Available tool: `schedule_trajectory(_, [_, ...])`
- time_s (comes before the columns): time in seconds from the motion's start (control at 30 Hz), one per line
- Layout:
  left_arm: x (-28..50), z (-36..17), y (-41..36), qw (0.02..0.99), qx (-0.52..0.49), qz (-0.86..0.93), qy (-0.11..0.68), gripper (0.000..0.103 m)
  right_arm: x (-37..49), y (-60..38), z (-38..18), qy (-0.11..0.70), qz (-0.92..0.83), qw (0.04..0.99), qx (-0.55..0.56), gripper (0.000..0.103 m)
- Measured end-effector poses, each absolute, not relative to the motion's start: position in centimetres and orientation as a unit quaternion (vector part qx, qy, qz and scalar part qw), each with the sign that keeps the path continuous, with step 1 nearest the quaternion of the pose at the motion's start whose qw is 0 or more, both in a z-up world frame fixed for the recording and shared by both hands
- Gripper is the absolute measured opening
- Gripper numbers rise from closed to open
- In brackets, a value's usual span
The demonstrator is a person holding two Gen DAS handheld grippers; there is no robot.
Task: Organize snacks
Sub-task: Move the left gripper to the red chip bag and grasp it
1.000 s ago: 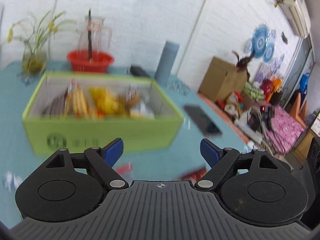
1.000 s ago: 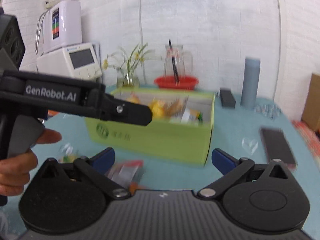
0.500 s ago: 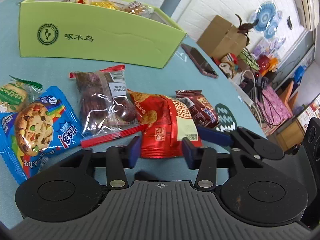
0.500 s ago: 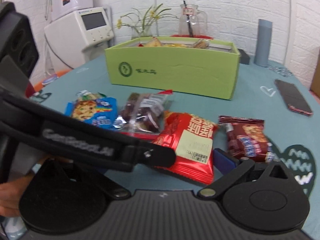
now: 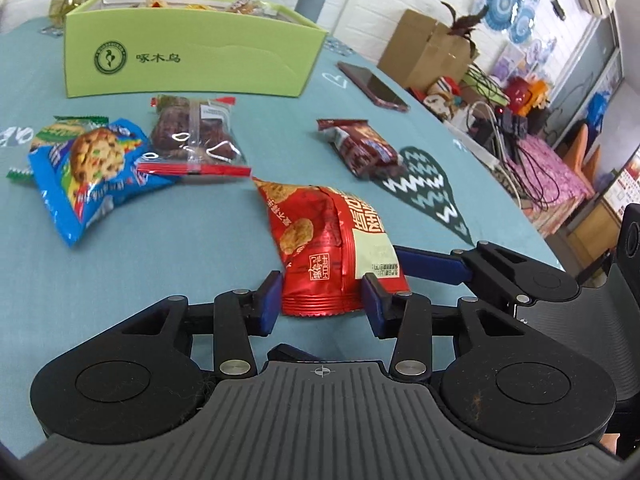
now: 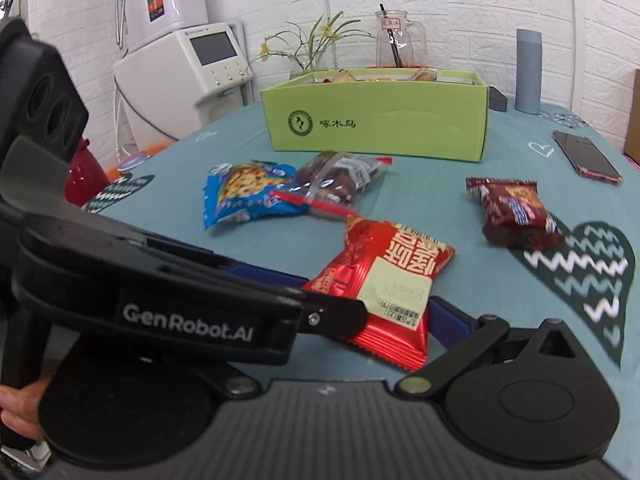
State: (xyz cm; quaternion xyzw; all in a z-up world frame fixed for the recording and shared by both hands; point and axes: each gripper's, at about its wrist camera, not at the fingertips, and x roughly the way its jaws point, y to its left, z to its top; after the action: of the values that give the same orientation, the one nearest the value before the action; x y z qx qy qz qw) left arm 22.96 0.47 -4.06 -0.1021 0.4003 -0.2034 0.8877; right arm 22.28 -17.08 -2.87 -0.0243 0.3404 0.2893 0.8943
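My left gripper is shut on the near end of a red snack packet, which is crumpled between the blue pads; the packet also shows in the right wrist view. My right gripper is open, low beside the packet, its left finger hidden behind the left gripper's body. On the teal table lie a blue cookie packet, a clear packet of dark snacks and a brown packet. The green box holding several snacks stands behind them.
A phone lies right of the box. A grey cylinder, a glass pitcher and a plant vase stand behind the box. A white machine is at the left. The table edge runs along the right.
My left gripper has closed on the red packet and pulled it toward me, away from the clear packet. Both views have pulled back slightly.
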Motion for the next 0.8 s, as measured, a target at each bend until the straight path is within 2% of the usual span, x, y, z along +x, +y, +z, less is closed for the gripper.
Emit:
schedule_trajectory(0.2, [21.7,-4.0,0.0,0.889,-0.096,-0.208,0.397,0.028,21.1,-17.6,-3.3,0.349,0.287,0.892,-0.009,0.102])
schedule_trajectory(0.27, [21.7,-3.9,0.1,0.886,-0.104,-0.212,0.400,0.035,21.0,-17.9,-3.2,0.347,0.287,0.893,-0.006,0.102])
schedule_trajectory(0.33, [21.6,-3.7,0.4,0.883,-0.116,-0.214,0.401,0.051,20.6,-18.1,-3.0,0.337,0.283,0.898,-0.004,0.102])
schedule_trajectory(0.43, [21.0,-3.0,1.0,0.891,-0.118,-0.207,0.387,0.065,20.2,-18.9,-2.3,0.326,0.274,0.905,0.000,0.102])
schedule_trajectory(0.8, [23.5,-3.0,0.7,0.886,-0.125,-0.219,0.389,0.064,22.8,-18.5,-3.0,0.334,0.272,0.903,-0.004,0.102])
